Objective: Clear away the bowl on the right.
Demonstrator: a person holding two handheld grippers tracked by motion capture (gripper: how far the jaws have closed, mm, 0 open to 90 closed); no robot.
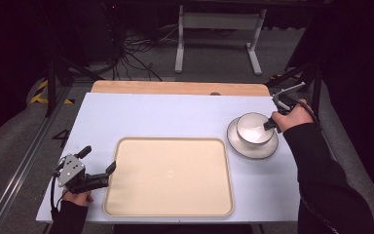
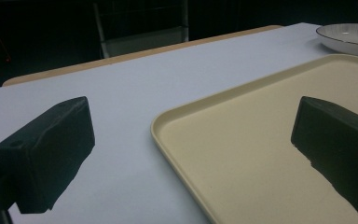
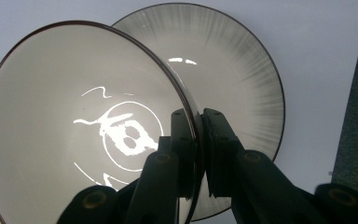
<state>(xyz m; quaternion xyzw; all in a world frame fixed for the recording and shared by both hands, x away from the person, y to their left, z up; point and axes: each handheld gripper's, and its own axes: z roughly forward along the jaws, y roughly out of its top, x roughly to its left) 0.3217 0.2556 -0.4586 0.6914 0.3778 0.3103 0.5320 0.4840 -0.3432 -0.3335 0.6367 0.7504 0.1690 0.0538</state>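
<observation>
A white bowl with a dark rim (image 1: 252, 127) hangs just above a matching plate (image 1: 246, 148) at the table's right side. My right gripper (image 1: 269, 125) is shut on the bowl's right rim. In the right gripper view the bowl (image 3: 74, 116) tilts in front of the plate (image 3: 242, 79), and the right gripper (image 3: 199, 122) pinches the rim, one jaw inside and one outside. My left gripper (image 1: 98, 160) rests open at the near left, beside the left edge of a beige tray (image 1: 170, 175). In the left gripper view the left gripper (image 2: 191, 121) straddles the tray's corner (image 2: 261, 140) with nothing between its jaws.
A white mat (image 1: 165, 117) covers the table, with a wooden strip (image 1: 175, 87) along the far edge. The tray holds nothing. The plate (image 2: 349, 37) lies past the tray's far corner. Cables and a frame's legs (image 1: 214, 44) are on the floor beyond the table.
</observation>
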